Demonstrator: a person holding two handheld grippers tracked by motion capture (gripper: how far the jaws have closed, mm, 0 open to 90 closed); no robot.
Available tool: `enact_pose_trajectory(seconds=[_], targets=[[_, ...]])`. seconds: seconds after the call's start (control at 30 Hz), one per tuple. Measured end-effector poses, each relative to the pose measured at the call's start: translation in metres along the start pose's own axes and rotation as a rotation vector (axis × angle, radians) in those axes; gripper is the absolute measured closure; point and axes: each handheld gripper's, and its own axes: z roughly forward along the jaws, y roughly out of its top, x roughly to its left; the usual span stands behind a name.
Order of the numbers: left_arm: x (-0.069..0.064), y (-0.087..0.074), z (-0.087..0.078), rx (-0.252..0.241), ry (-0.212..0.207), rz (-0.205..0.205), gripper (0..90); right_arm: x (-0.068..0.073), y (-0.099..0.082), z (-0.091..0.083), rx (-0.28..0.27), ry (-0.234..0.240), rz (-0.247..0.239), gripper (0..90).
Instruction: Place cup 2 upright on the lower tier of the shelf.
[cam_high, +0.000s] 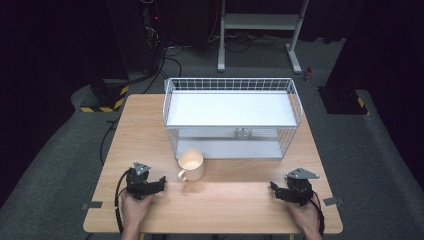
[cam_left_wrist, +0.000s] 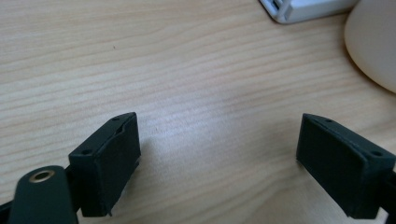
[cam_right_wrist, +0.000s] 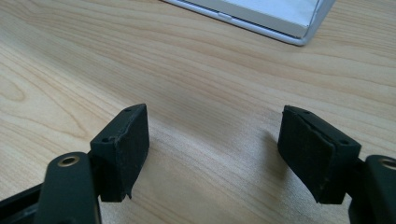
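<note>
We are looking down on a wooden table (cam_high: 150, 120) carrying a white wire basket rack (cam_high: 232, 117) with 2 solid shelves. Its upper shelf is lying bare, and on the lower shelf 1 small round grey thing (cam_high: 242, 133) is sitting near the middle; we cannot tell what it is. Just in front of the rack's near left corner a cream mug (cam_high: 191, 165) is standing upright, its handle pointing toward the near side and its mouth facing up. Its inside is reading as pale and glowing, and we cannot make out whether anything is in it.

The mug is plain, smooth and rounded, without print. In the left gripper view we are seeing just a curved slice of its wall (cam_left_wrist: 373, 44) at the upper right edge, cut off by the frame, beside a white corner of the rack (cam_left_wrist: 303, 9).

The left gripper (cam_high: 159, 184) is resting near and to the left of the mug, apart from it, its jaws standing spread over bare wood with nothing between them. The right gripper (cam_high: 275, 189) is sitting well to the right of the mug, toward the near right of the table, jaws likewise spread and pinching nothing. In the right gripper view the rack's base corner (cam_right_wrist: 299, 28) is crossing the top, partly cut off. Both of the person's hands are leaving the frame at the bottom.
</note>
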Motion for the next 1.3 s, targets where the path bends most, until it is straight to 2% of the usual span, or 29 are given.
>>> enact_pose_trajectory(seconds=[0.07, 0.3, 0.37, 0.57, 0.63, 0.9, 0.97, 1.0, 1.03, 1.1, 1.3], targets=[[0.000, -0.003, -0.006, -0.020, -0.042, -0.012, 14.6, 0.000, 0.000, 0.000, 0.000, -0.002, -0.002, 24.5], [-0.008, -0.009, -0.020, -0.056, -0.078, -0.006, 14.0, 0.000, 0.000, 0.000, 0.000, -0.002, -0.002, 24.5], [-0.012, -0.010, -0.025, -0.050, -0.084, 0.026, 13.4, 0.000, 0.000, 0.000, 0.000, -0.002, -0.002, 24.5], [-0.022, -0.016, -0.033, -0.067, -0.117, 0.044, 11.5, 0.000, 0.000, 0.000, 0.000, -0.002, 0.000, 24.6], [-0.029, -0.018, -0.036, -0.063, -0.123, 0.070, 11.6, 0.000, 0.000, 0.000, 0.000, -0.003, -0.001, 24.5], [-0.048, -0.017, -0.038, -0.089, -0.145, 0.115, 11.4, 0.000, 0.000, 0.000, 0.000, -0.003, 0.000, 24.6], [-0.051, -0.016, -0.038, -0.095, -0.159, 0.123, 9.5, 0.000, 0.000, 0.000, -0.001, -0.003, -0.003, 24.6], [-0.054, -0.014, -0.036, -0.095, -0.182, 0.130, 7.6, 0.000, 0.000, 0.000, -0.001, -0.004, -0.003, 24.6], [-0.054, -0.014, -0.036, -0.095, -0.182, 0.130, 6.6, 0.000, 0.000, 0.000, -0.001, -0.004, -0.003, 24.6], [-0.059, -0.010, -0.034, -0.095, -0.177, 0.160, 6.1, 0.000, 0.000, 0.000, -0.001, -0.003, -0.003, 24.5], [-0.070, 0.002, -0.026, -0.086, -0.184, 0.173, 3.6, 0.000, 0.000, 0.000, -0.001, -0.002, -0.004, 24.5]])
